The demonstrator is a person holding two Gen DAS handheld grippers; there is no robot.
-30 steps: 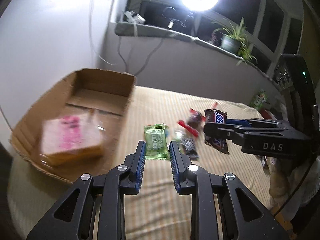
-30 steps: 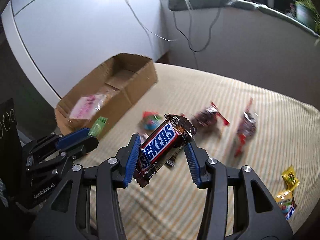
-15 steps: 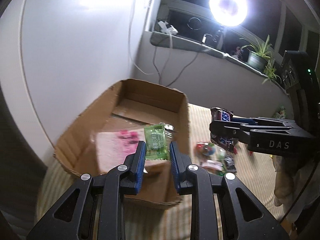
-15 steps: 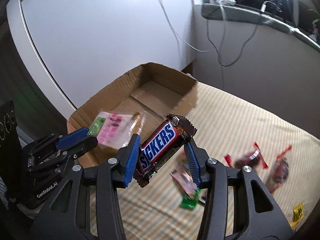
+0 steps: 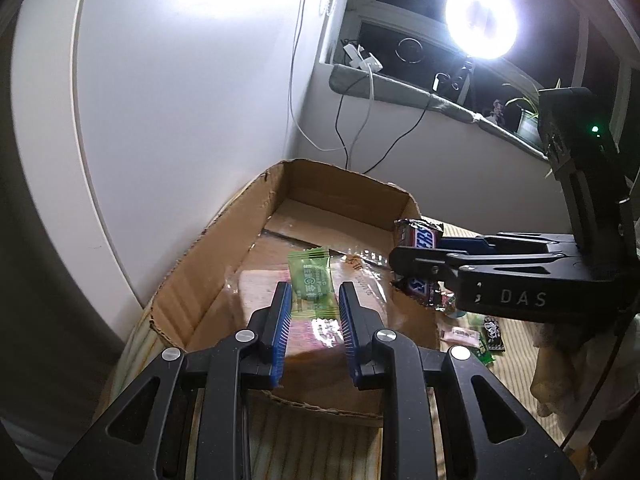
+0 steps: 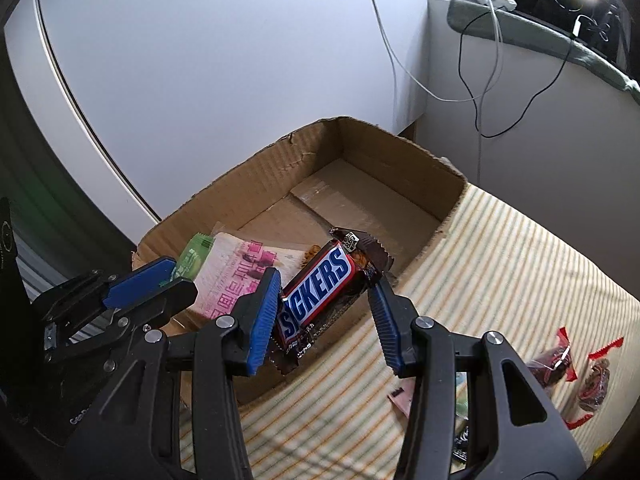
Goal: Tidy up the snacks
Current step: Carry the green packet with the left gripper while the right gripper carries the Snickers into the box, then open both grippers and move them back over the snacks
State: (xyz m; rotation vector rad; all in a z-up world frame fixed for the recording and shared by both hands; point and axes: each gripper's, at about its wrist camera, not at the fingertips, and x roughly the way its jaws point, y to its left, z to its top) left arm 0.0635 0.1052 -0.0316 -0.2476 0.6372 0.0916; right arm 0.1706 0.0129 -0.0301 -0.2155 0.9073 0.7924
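Snickers bar (image 6: pixel 320 288) is clamped across its width between the blue pads of the right hand-held gripper (image 6: pixel 324 312), tilted, label up, hanging over the near-right wall of the cardboard box (image 6: pixel 256 176). From the left wrist view the same bar (image 5: pixel 418 240) sits at the box's right wall, the right hand-held gripper (image 5: pixel 412 264) coming in from the right side.

Green candy packet (image 5: pixel 312 284) is pinched by its lower end between the pads of the left hand-held gripper (image 5: pixel 313 312), standing upright above the box interior. Jaws nearly together, only the thin wrapper between them. In the right wrist view the left hand-held gripper (image 6: pixel 160 276) shows side-on with the green packet (image 6: pixel 194 258) poking out past its tip.

Inside the box: one flat clear-wrapped bread pack with pink print (image 6: pixel 240 276), lying on the floor at the near end (far end of the floor is bare cardboard).

Box rests on a striped cloth surface (image 6: pixel 500 272); cannot tell whether it is a bed or a tabletop. Loose snacks lie on the cloth to the right of the box: two dark red-ended wrappers (image 6: pixel 552 364), well apart from the box, and several small packets (image 5: pixel 460 332) just beyond its right wall.

Background: white wall panel (image 5: pixel 180 100), window ledge with cables (image 5: pixel 360 80), ring light (image 5: pixel 480 20).
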